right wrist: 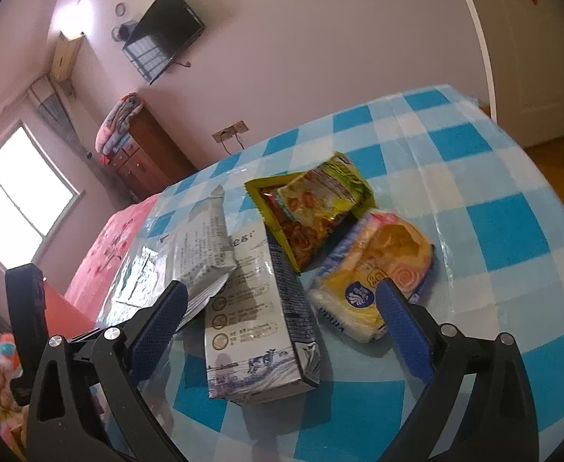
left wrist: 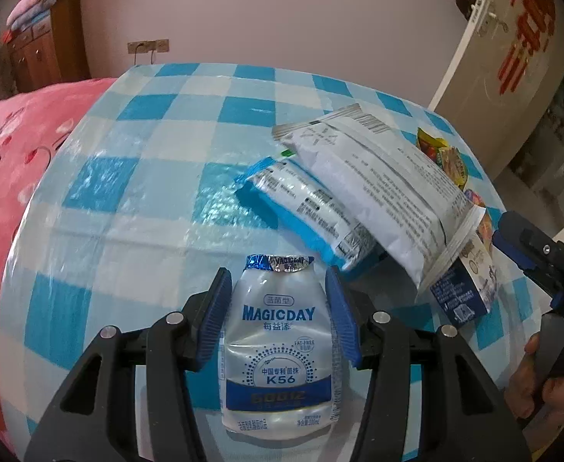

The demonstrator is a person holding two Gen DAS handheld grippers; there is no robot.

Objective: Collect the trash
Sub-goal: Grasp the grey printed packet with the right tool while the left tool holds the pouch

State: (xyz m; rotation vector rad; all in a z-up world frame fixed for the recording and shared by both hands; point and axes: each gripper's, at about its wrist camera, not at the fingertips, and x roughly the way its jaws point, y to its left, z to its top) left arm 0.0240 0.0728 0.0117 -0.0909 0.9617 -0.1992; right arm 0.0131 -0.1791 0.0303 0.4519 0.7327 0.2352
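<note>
Trash is half gathered: your left tongs (left wrist: 280, 319) are clamped on the squashed Magicday bottle (left wrist: 280, 346), low centre of the left view, above the checked table (left wrist: 135, 200). Your right tongs (right wrist: 282, 315) stand wide and empty over the milk carton (right wrist: 259, 331), lower centre of the right view. I'd say the bottle needs a bin next, though none shows.

glossy plastic tablecloth (left wrist: 135, 177), crinkled foil-topped plastic bottle (left wrist: 280, 350), glossy paper carton (right wrist: 259, 331).
</note>
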